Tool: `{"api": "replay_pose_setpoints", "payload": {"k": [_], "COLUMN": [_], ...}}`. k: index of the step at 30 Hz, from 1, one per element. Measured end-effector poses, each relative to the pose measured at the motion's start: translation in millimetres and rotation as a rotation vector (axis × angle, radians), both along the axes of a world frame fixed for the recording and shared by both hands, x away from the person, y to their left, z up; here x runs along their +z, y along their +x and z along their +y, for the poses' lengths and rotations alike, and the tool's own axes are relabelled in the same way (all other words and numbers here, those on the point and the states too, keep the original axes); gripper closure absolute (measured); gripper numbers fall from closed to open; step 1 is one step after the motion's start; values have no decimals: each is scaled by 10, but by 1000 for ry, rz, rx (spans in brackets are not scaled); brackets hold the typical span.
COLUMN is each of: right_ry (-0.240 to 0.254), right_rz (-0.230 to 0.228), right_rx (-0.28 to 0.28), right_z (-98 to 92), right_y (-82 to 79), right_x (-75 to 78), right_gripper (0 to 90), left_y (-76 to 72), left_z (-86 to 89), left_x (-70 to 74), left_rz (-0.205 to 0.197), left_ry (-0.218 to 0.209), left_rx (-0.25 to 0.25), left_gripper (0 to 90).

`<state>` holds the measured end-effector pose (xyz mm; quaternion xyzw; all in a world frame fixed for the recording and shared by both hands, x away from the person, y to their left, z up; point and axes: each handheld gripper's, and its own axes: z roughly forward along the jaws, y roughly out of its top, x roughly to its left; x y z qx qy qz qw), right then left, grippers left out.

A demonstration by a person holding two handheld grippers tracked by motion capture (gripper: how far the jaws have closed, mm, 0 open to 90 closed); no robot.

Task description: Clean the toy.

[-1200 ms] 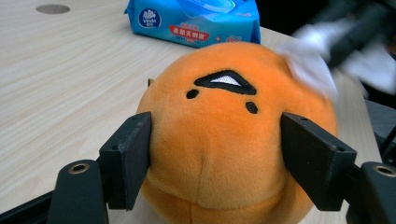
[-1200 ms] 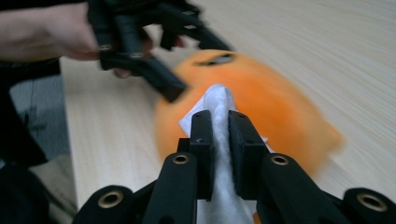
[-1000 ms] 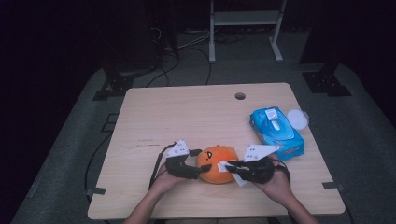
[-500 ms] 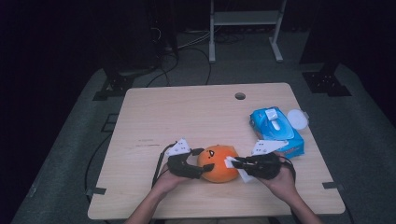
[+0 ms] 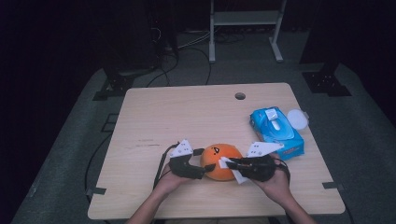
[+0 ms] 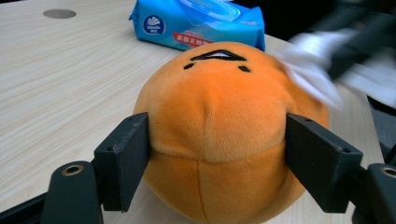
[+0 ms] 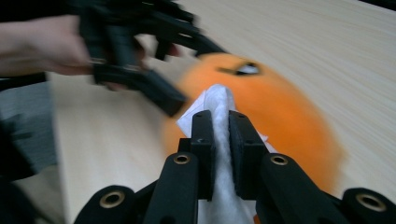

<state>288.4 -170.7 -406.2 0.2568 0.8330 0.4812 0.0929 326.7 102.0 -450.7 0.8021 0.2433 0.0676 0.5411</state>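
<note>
a pale wooden table point(image 5: 187, 116) carries a blue wipes pack point(image 5: 276, 130) at its right side, within reach. near the front edge sits an orange plush ball point(image 5: 221, 161); the left gripper point(image 5: 198, 164) clamps its jaws on both flanks, likely steadying it. the right gripper point(image 5: 229, 164) pinches a white wipe point(image 7: 218, 105) between nearly closed jaws against the plush, seemingly wiping. the wipe is motion-blurred, its lower end cut off.

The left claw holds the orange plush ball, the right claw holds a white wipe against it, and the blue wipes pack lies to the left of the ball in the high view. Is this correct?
One detail is wrong: in the high view the blue wipes pack lies right of the orange plush ball, not left. The left claw and the right claw with its white wipe are as stated.
</note>
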Motion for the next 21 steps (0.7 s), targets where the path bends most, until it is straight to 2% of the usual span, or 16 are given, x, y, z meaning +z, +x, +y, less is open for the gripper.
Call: {"api": "replay_pose_setpoints", "payload": {"k": [2, 4, 6, 7, 8, 10, 11, 12, 13, 15, 16, 18, 19, 21], "right_ry": [-27, -46, -60, -60, -57, -66, -63, -49, -48, -49, -33, -11, -17, -43], "right_rz": [-19, -33, -50, -50, -49, -34, -17, 3, 10, 5, 6, 3, -11, -44], "right_rx": [28, 30, -17, -17, -85, -130, -140, -138, -135, -120, -98, -35, -16, -13], "right_z": [91, 107, 13, 13, -139, -243, -286, -310, -311, -274, -228, -126, -70, -6], "right_y": [-47, -54, 26, 26, 122, 181, 205, 217, 212, 184, 149, 82, 55, 32], "right_x": [5, 6, 13, 13, -3, -39, -65, -86, -93, -76, -45, 5, 23, 52], "right_gripper": [805, 805, 805, 805, 805, 805, 805, 806, 806, 806, 807, 806, 806, 806], "left_y": [8, 12, 28, 28, 24, 19, 18, 16, 9, 5, 0, -36, -52, -66], "left_z": [13, 28, 51, 51, 47, 38, 30, 19, 8, -9, -12, -49, -65, -67], "left_x": [-11, -23, -37, -37, -37, -32, -32, -30, -29, -23, -18, -3, -2, -7], "left_rz": [1, 0, 9, 9, 6, 7, 22, 35, 29, 23, 13, -34, -54, -70], "left_ry": [6, 5, 6, 6, 7, 6, -7, -13, -15, -19, -17, 7, 20, 35], "left_rx": [-3, -7, -9, -9, -11, -13, -14, -17, -19, -18, -22, -51, -58, -66], "left_gripper": [250, 253, 256, 255, 255, 244, 227, 196, 193, 208, 224, 248, 255, 257]}}
